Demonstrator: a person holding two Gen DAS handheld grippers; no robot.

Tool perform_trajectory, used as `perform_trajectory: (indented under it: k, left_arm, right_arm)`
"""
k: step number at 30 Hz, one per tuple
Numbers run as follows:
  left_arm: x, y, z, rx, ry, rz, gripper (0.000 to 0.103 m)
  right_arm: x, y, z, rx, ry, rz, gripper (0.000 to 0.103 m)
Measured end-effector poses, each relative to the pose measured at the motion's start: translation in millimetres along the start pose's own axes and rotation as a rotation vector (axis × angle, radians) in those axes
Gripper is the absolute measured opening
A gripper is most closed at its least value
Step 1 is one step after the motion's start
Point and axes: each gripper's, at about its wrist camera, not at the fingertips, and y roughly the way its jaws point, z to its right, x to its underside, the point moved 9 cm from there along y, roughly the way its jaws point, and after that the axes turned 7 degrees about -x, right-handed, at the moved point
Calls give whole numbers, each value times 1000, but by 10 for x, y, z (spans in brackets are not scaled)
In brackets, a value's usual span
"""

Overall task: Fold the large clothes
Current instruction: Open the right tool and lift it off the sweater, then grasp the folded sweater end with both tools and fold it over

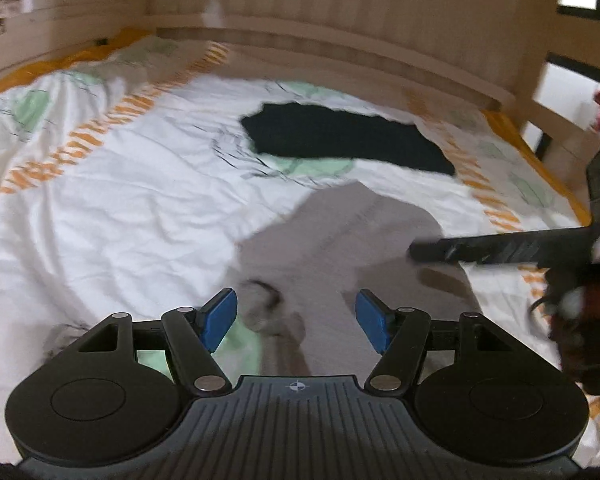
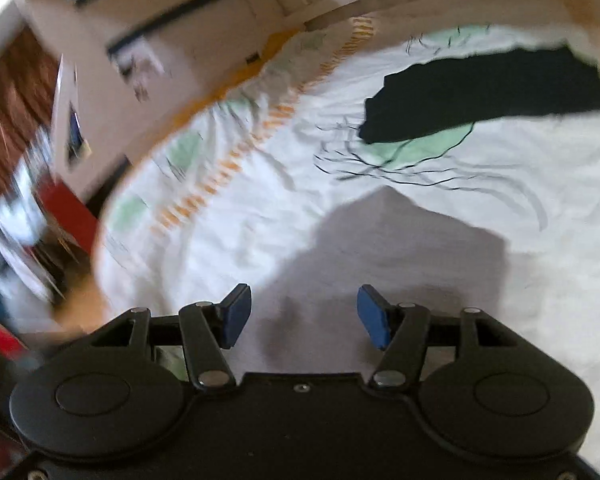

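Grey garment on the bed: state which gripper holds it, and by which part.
Neither. The left gripper and right gripper both stand open above the grey garment, pads pressing on no cloth.

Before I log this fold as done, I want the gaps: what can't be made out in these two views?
- Grey garment: near end cut off behind the left gripper in the left wrist view; motion blur hides its folds.
- Black garment: far edge cut off by a blurred pale band in the right wrist view.
- Room left of the bed, right wrist view: smeared by blur.
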Motion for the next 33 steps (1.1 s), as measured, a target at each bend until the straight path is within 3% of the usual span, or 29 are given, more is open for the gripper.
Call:
perform_trajectory:
  k: [3,5,11,15,19,22,26,31,33]
  left_arm:
    - [90,139,123,22,14,-40,64]
    - [136,194,167,23,20,-55,64]
    - [197,319,208,20,9,-48,64]
    - [358,602,199,-47,75,-119,64]
    - [354,634,176,-43,62,-133,65]
    - [350,630,161,-36,51,-137,65]
    - [356,639,182,-43,53,-142,65]
    - [313,530,157,-33,38,-146,65]
    - [314,464,126,-15,12,-151,66]
  right_arm:
    - [306,111,198,206,-161,-82,58]
    - [442,86,263,259,-181,-64,59]
    - [533,-69,359,265,-77,-15,60]
    - [554,-153,394,229,-38,26,63]
    - [574,-375,326,207,0,67,64]
    - [713,-494,214,205,-36,48,65]
    - [1094,-422,193,224,-35,-58,65]
    - [1105,-458,306,160,97,-11,67]
    - [1010,-505,327,137,91,23,77]
